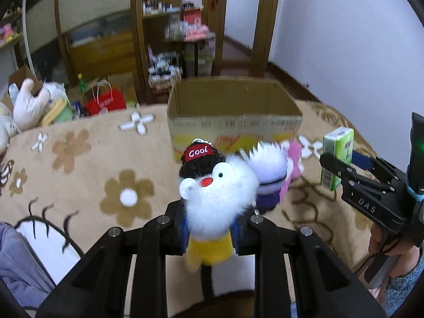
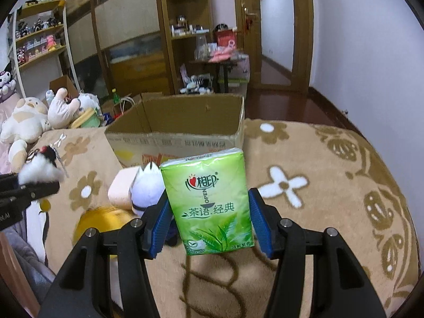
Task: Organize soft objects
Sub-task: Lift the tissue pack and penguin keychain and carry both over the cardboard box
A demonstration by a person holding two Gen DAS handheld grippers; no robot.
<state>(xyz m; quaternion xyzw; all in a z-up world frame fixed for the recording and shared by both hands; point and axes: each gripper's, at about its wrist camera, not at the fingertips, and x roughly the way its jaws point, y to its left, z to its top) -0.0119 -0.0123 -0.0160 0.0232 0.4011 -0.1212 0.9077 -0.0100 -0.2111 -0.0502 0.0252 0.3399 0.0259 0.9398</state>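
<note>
A tan blanket with brown and white flowers covers the bed and fills the lower part of both views; on it, at twelve o'clock from both claws, stands an open cardboard box, its flaps up and its printed front wall facing the cameras; at nine o'clock, beyond the blanket's edge, lies a heap of plush animals, cream and white, with a red bag near them in the left wrist view.

Just in front of the box lies a small cluster of toys: a purple and white plush touching a pink one, a pale pink block beside them, and a yellow plush at eight o'clock from the right claw.

The left claw is clamped on a white furry doll with a black cap marked "Cool" and a yellow body, held upright above the blanket; the right claw is clamped on a green tissue pack, upright and lifted, short of the box.
</note>
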